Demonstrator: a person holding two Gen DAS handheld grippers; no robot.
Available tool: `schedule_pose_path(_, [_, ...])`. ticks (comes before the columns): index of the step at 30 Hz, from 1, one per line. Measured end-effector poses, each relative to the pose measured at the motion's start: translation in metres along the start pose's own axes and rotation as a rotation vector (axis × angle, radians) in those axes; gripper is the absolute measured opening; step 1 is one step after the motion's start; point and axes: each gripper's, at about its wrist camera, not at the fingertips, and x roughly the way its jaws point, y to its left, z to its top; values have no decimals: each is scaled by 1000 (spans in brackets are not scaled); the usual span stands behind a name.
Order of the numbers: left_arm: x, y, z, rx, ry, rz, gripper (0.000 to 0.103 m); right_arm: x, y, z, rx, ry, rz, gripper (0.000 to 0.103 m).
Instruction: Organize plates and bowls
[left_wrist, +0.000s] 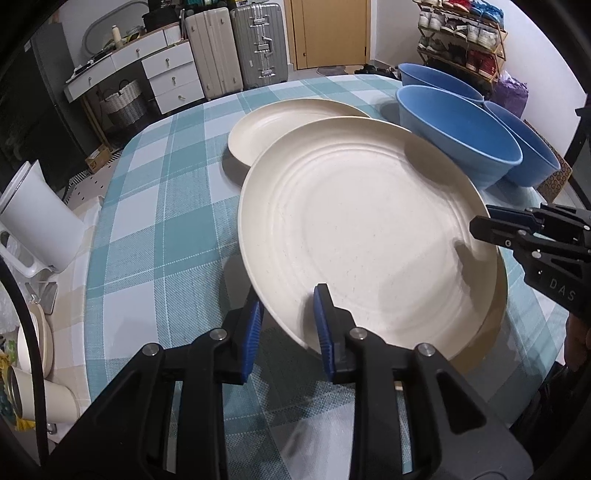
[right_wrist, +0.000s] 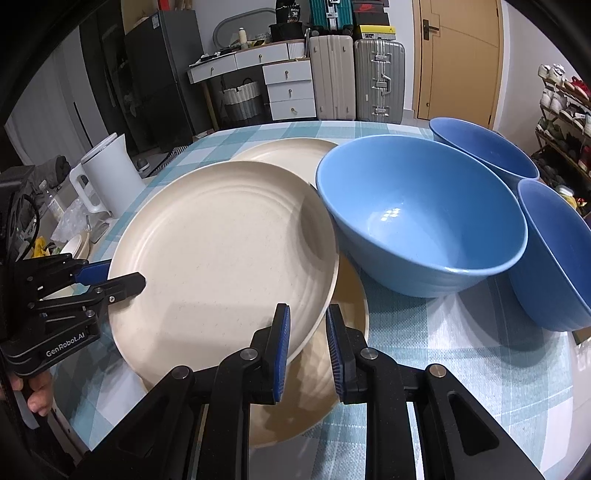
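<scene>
Left gripper (left_wrist: 288, 325) and right gripper (right_wrist: 308, 343) each pinch opposite rims of the top plate (right_wrist: 221, 251), nearly closed on it. It hangs tilted over a second plate (right_wrist: 332, 369); a third lies behind, blue bowls (right_wrist: 421, 218) right. Stacking step; likely next: lower level, release. Underside contact hidden.
</scene>
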Motion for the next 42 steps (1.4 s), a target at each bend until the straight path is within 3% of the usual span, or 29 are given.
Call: schedule_pose_path(42, [15,-30,-14,137,77,-2,32,-18,-2,-30,-40,35,-65,23])
